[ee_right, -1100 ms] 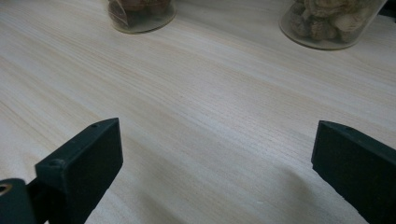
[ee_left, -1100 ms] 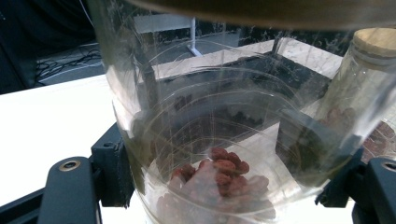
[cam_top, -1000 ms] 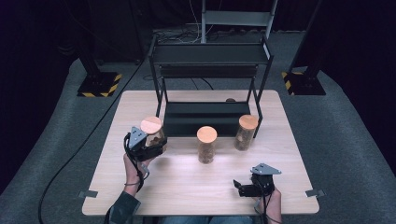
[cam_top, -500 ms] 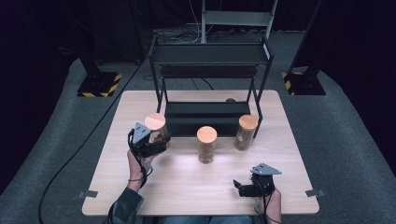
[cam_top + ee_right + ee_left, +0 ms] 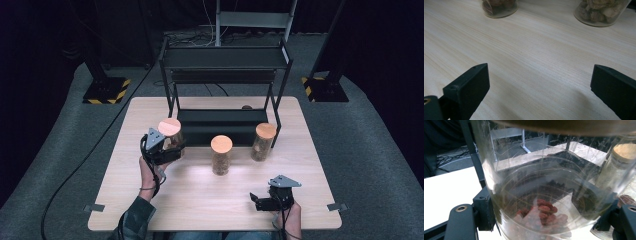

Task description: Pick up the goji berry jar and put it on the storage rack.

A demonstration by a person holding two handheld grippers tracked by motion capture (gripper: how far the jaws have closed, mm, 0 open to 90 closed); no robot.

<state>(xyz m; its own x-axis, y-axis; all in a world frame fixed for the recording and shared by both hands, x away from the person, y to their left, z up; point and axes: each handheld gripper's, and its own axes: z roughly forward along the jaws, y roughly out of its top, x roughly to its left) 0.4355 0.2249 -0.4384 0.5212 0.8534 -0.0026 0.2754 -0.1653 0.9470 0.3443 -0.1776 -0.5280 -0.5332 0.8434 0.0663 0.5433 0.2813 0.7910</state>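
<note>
My left gripper [image 5: 174, 148] is shut on a clear glass jar [image 5: 170, 131] with a cork lid, held just above the table's left part, near the black rack [image 5: 225, 57]. In the left gripper view the jar [image 5: 544, 195] stands between the jaws with reddish-brown pieces at its bottom, and the left gripper [image 5: 549, 220] presses on both its sides. A second cork-lidded jar [image 5: 221, 155] stands mid-table and a third jar [image 5: 263, 141] by the rack's right leg. My right gripper [image 5: 257, 201] rests open at the front right. In its own view, the right gripper [image 5: 539, 87] has bare wood between its jaws.
The two-tier black rack has a low shelf [image 5: 225, 120] behind the jars. The wooden table [image 5: 200, 200] has free room at the front middle. Two jar bases [image 5: 499, 6] [image 5: 600, 11] lie ahead of the right gripper. Black stands and cables sit on the floor behind.
The left gripper has carried its jar slightly to the right and toward the rack. The right gripper has kept still.
</note>
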